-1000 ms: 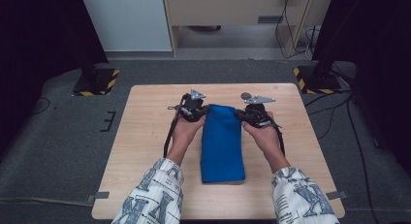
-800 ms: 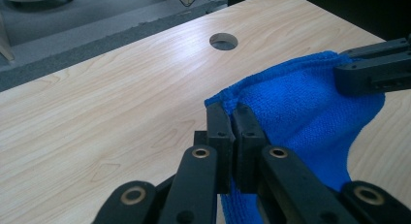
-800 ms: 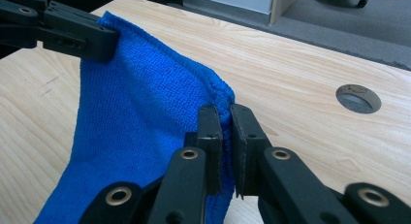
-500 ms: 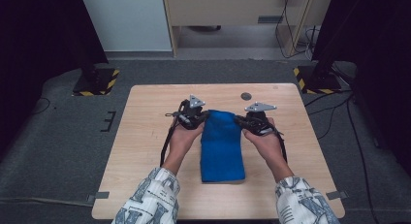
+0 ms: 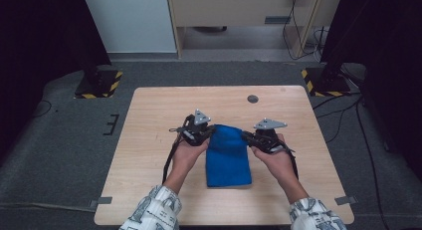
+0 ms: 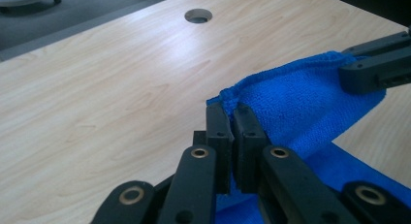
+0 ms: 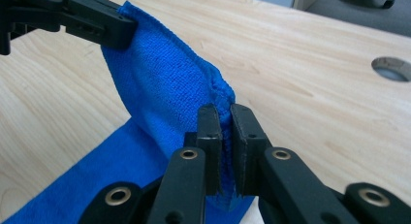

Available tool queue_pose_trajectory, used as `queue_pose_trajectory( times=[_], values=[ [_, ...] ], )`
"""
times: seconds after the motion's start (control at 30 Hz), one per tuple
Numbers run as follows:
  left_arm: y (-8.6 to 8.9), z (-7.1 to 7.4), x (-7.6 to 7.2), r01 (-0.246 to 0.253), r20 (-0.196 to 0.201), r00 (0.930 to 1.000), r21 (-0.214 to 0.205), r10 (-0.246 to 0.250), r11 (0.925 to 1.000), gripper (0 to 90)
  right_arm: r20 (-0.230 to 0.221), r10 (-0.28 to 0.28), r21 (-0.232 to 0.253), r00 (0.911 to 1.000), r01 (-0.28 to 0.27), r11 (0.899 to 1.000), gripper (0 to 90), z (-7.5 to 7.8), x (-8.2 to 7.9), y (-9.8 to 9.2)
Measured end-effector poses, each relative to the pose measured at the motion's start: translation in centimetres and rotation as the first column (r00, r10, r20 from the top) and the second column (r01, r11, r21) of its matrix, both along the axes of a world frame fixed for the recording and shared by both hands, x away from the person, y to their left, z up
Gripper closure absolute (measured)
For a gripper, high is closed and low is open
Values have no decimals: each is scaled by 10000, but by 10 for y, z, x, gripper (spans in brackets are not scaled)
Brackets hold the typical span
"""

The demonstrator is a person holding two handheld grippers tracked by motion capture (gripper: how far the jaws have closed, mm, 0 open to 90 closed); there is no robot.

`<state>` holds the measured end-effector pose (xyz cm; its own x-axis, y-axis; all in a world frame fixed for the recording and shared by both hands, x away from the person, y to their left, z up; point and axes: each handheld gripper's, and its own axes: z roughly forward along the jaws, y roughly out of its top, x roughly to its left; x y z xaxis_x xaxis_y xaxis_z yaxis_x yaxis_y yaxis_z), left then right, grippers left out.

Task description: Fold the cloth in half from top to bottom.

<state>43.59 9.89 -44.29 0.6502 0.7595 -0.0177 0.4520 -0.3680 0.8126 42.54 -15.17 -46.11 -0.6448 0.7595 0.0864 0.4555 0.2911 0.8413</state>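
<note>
A blue cloth [image 5: 228,158] lies lengthwise on the wooden table [image 5: 149,120], its far end lifted off the top. My left gripper [image 5: 211,132] is shut on the far left corner of the blue cloth [image 6: 295,103], and the left gripper [image 6: 231,110] pinches the hem between its pads. My right gripper [image 5: 245,136] is shut on the far right corner, where the blue cloth [image 7: 165,88] rises between the jaws of the right gripper [image 7: 222,110]. The raised edge hangs stretched between the two grippers.
A round cable hole [image 5: 253,98] sits in the table's far part, right of centre. Bare wood lies to both sides of the cloth. Dark stands with striped bases [image 5: 99,85] flank the table on the grey floor.
Both grippers have drawn the cloth's far end toward the person, away from the cable hole, folding it back over the near part. Both stay shut on their corners.
</note>
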Motion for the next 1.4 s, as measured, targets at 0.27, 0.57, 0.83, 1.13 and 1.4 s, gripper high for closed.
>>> queue_pose_trajectory(
  times=[0.27,0.57,0.83,1.13,1.4],
  values=[
    [5,1,-14,233,43,9997,-20,-233,9997,867,-31,270,-45,9996,-270,9996,834,-2,-10,0],
    [11,-12,-29,388,-161,9991,-108,-390,9992,867,-171,341,98,9993,-340,9994,829,-14,-19,0],
    [14,-13,-35,367,-232,9990,-341,-375,9987,867,-119,459,66,9989,-458,9989,823,-15,-24,1],
    [13,-22,-46,633,-415,9971,-221,-641,9978,865,-320,625,-77,9975,-628,9980,813,-26,-37,-1],
    [16,-27,-56,665,-422,9968,-387,-681,9970,865,-255,676,-18,9974,-677,9977,804,-21,-40,-2]
  ],
)
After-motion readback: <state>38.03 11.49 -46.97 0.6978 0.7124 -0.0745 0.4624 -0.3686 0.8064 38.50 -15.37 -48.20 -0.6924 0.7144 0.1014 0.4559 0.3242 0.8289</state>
